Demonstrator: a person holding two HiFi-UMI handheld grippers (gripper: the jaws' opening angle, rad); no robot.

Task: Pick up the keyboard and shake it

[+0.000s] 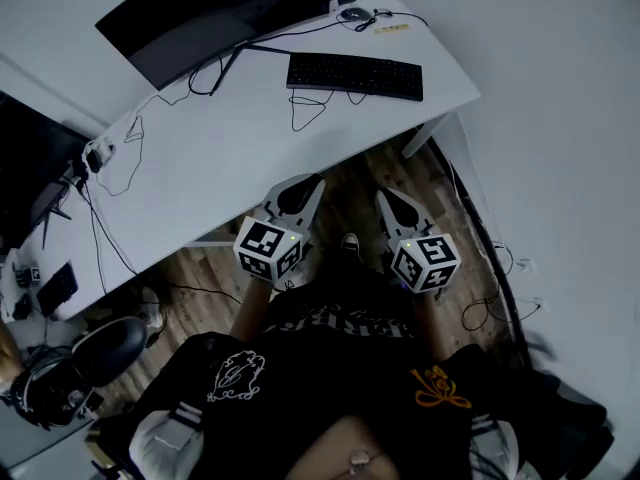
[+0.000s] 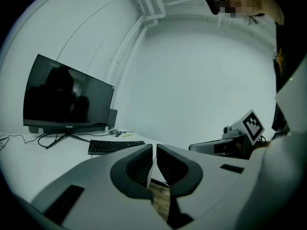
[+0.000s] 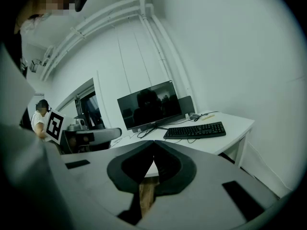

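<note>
Black keyboard (image 1: 355, 76) lies flat on the far right part of the white desk (image 1: 230, 158), untouched, just in front of the dark monitor (image 1: 220, 13). A mouse (image 1: 353, 14) sits beyond it, at the far edge, and thin cables (image 1: 310, 108) loop from its near side across the desktop. Well apart from it, on the near side of the desk's edge and over the wooden floor (image 1: 345, 193), the left gripper (image 1: 319, 177) and the right gripper (image 1: 380, 195) are held side by side, pointing towards the desk. Both have their jaws clenched together with nothing between them.
</note>
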